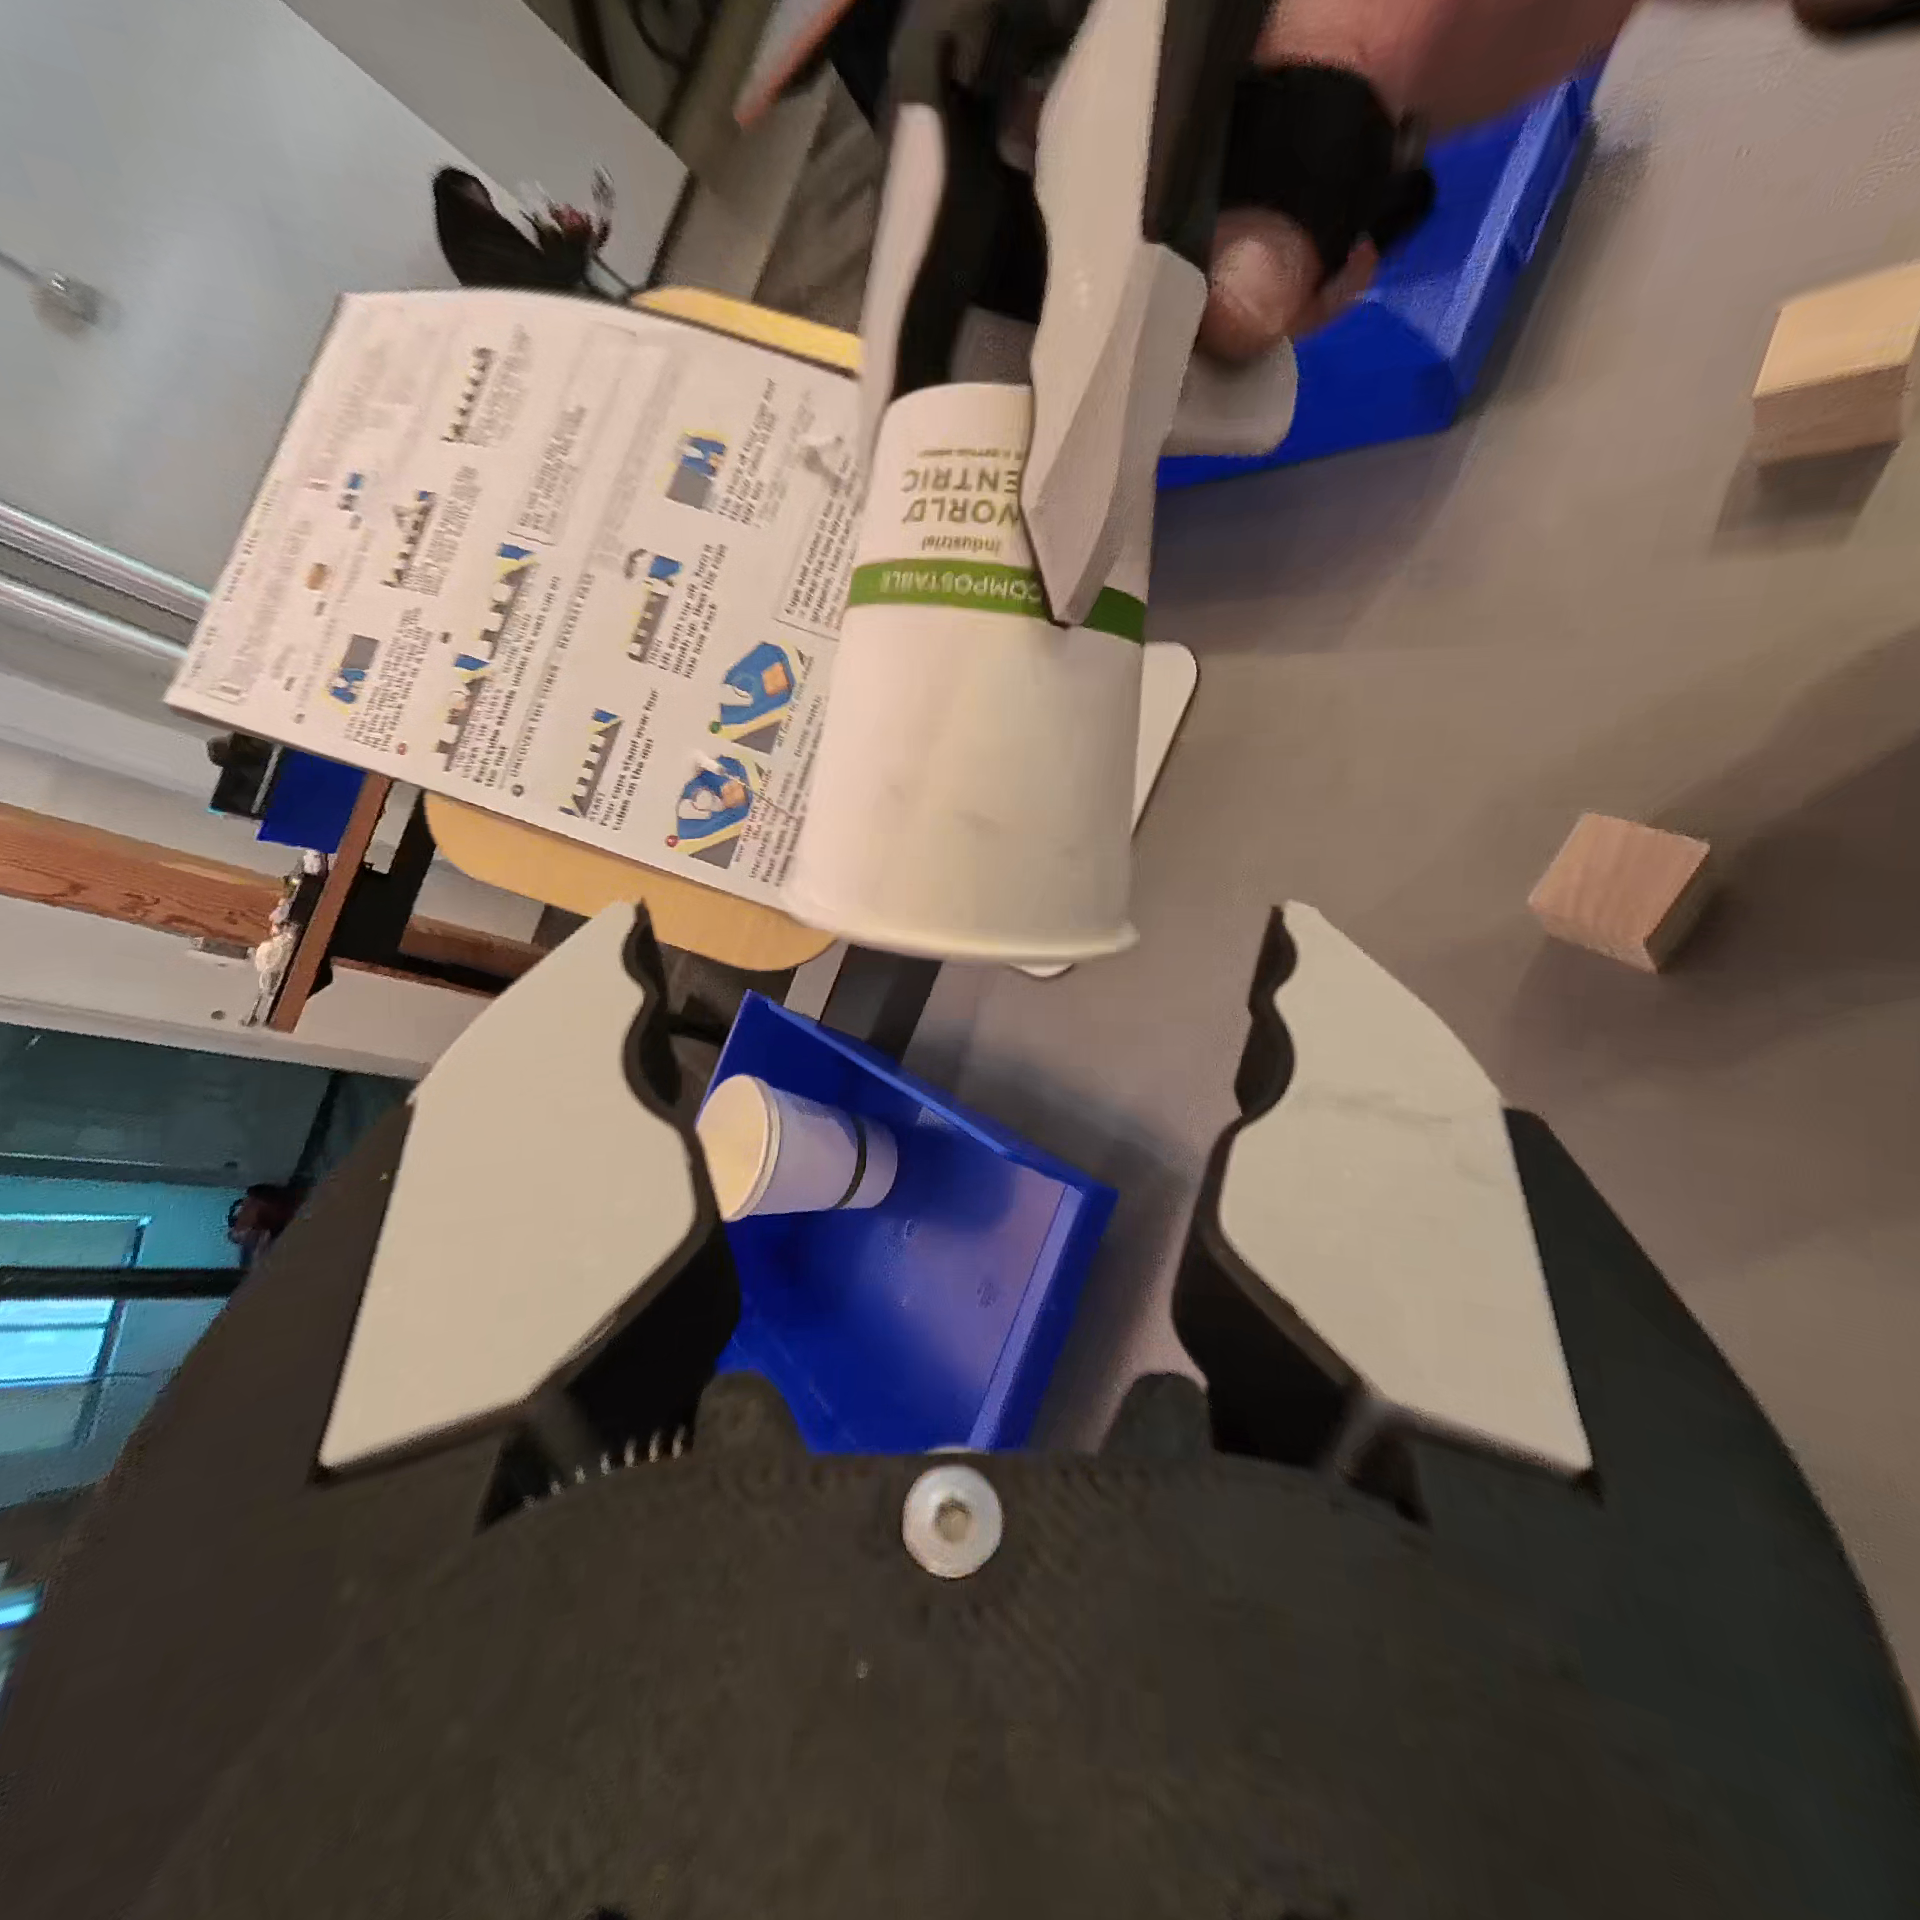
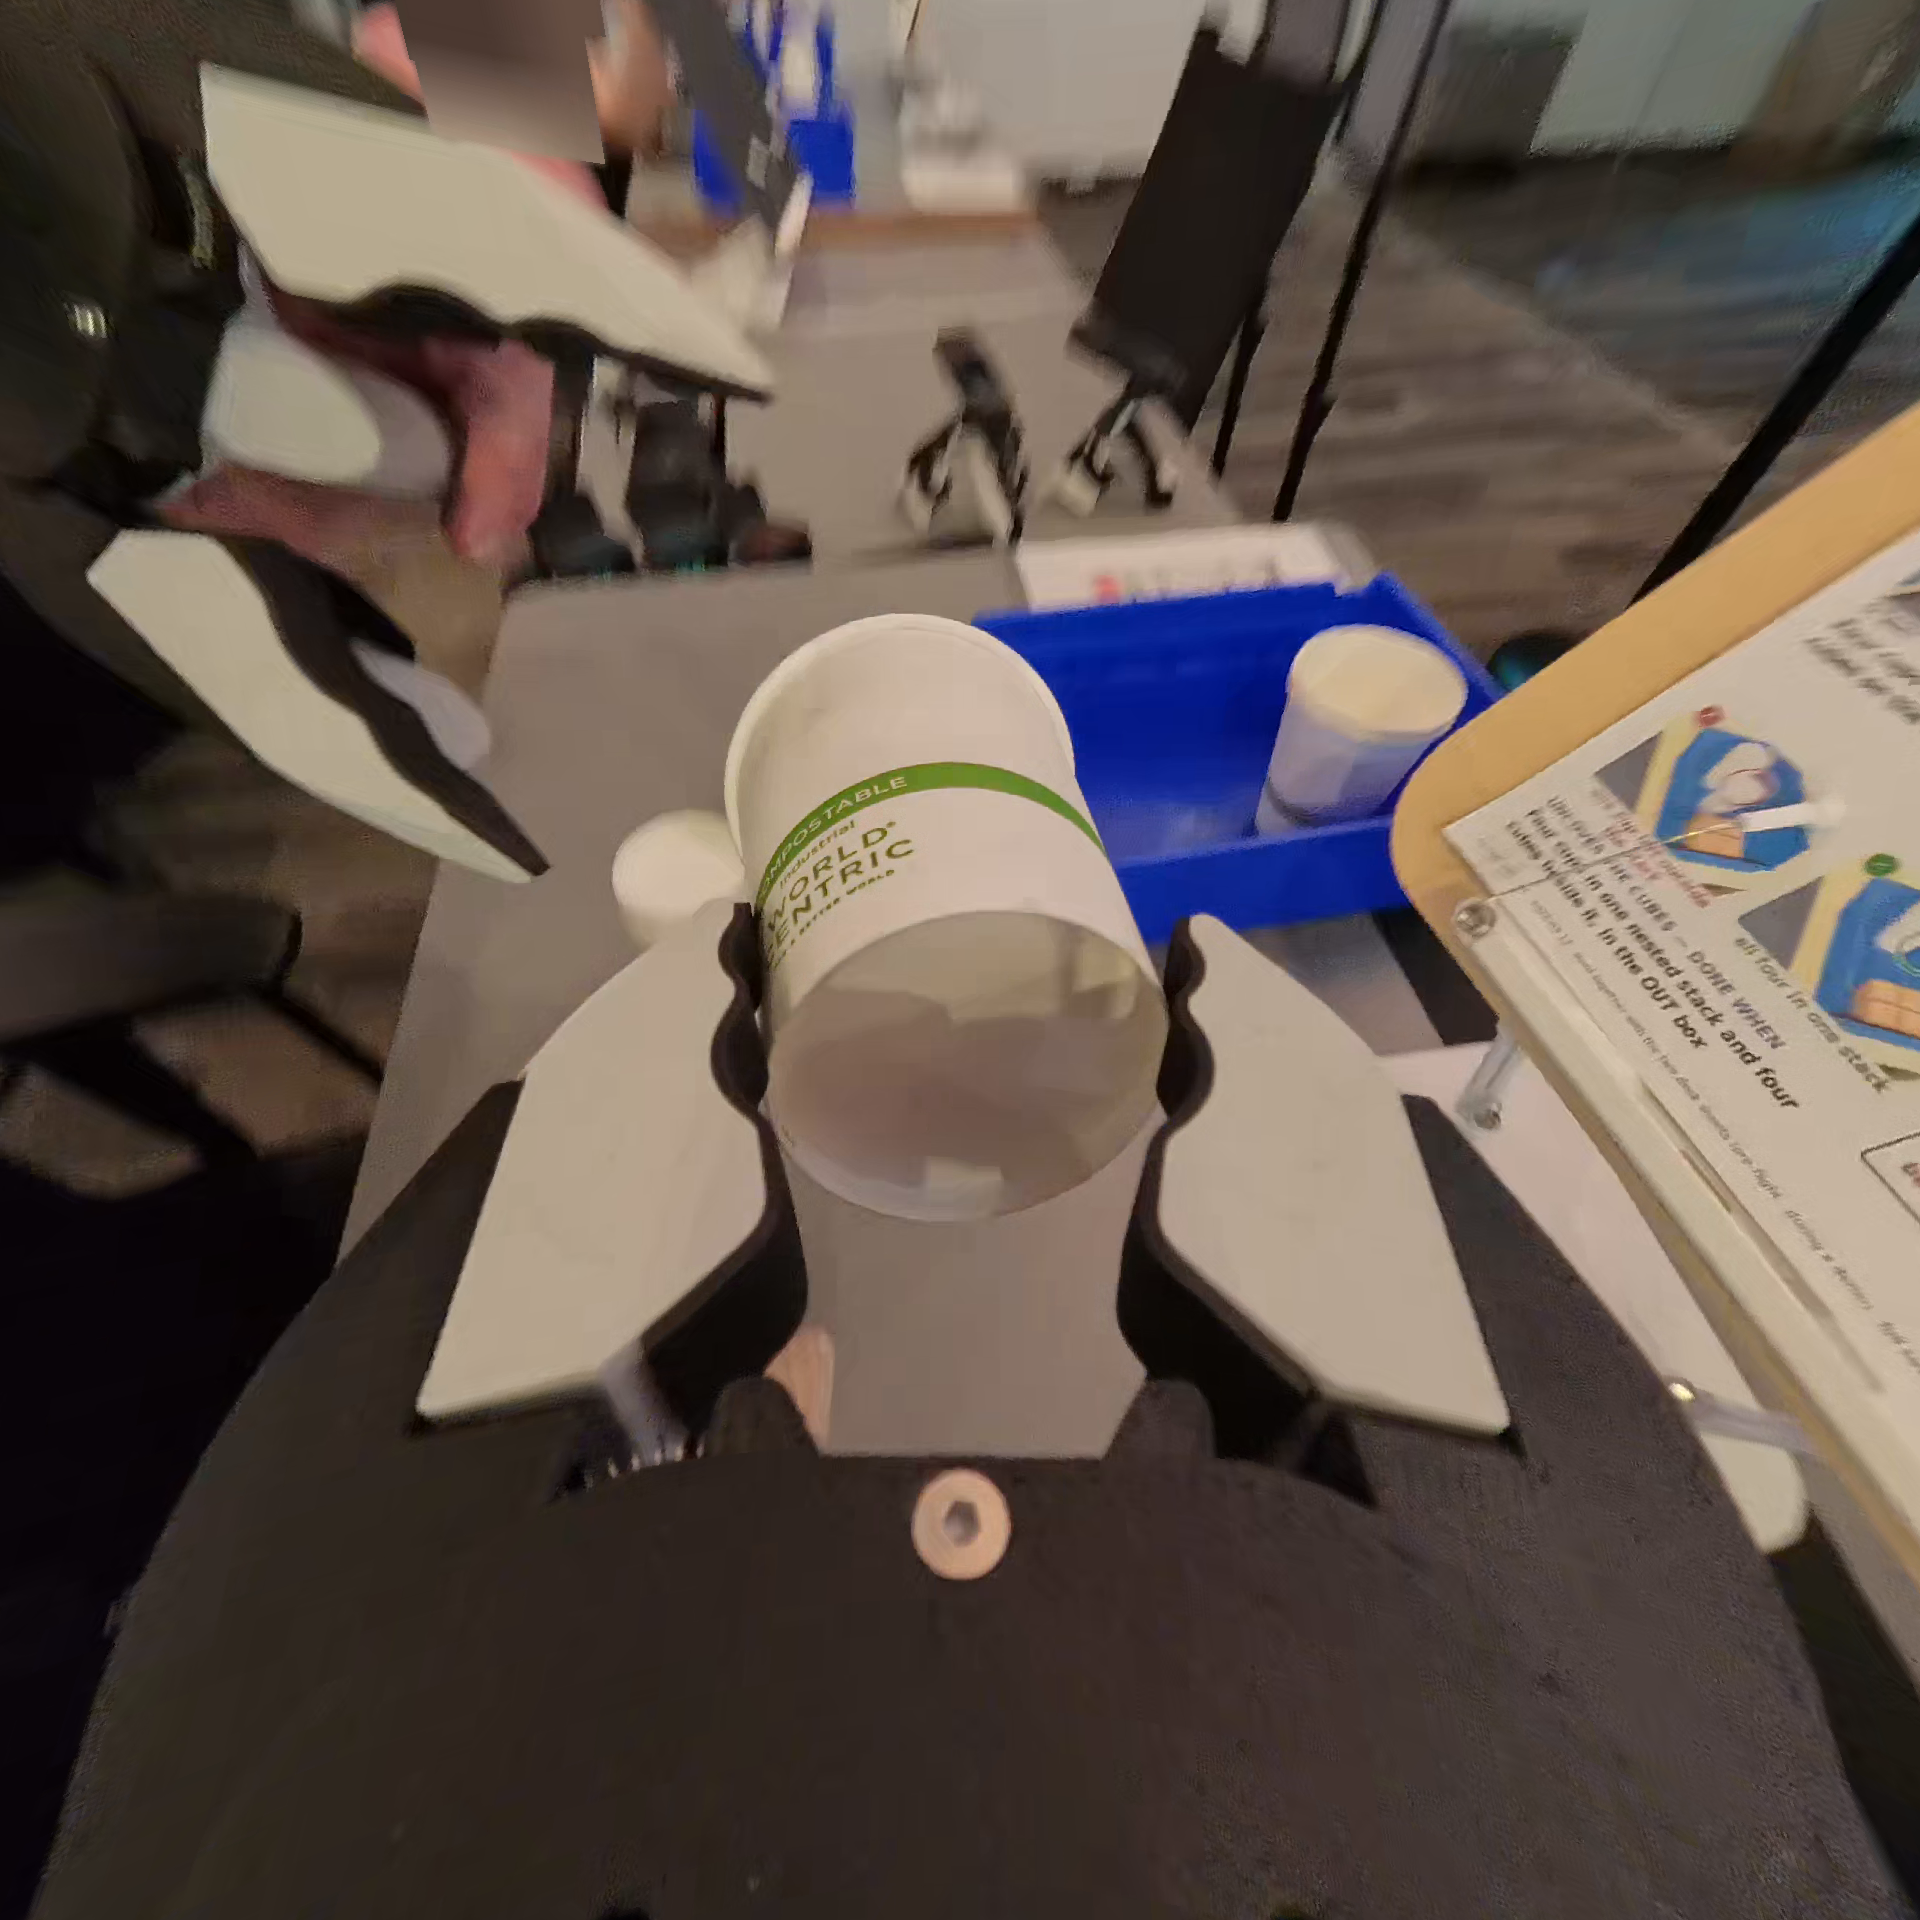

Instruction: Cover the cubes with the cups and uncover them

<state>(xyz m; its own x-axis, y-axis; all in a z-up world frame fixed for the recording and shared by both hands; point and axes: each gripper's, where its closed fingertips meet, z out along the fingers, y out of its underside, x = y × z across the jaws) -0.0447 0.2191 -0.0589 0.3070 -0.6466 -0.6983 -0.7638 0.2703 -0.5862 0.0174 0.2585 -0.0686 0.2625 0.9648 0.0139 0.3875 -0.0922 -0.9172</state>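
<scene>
My right gripper (image 2: 961, 935) is shut on a white paper cup with a green band (image 2: 935, 883), gripping it near its base and holding it in the air, tilted. In the left wrist view the right gripper (image 1: 966, 530) holds the same cup (image 1: 977, 748) mouth down above the grey table. My left gripper (image 1: 961, 935) is open and empty just below the cup's rim. It also shows open at the upper left of the right wrist view (image 2: 655, 629). Two wooden cubes (image 1: 1834, 364) (image 1: 1621, 904) sit bare on the table to the right.
A blue bin (image 1: 935, 1299) (image 2: 1247, 883) holds another white cup (image 1: 800, 1153) (image 2: 1361, 717). A second blue bin (image 1: 1382, 374) lies behind the right gripper. A wooden board with an instruction sheet (image 1: 520, 582) (image 2: 1662, 883) stands at the table edge. A small white round object (image 2: 670, 873) sits behind the held cup.
</scene>
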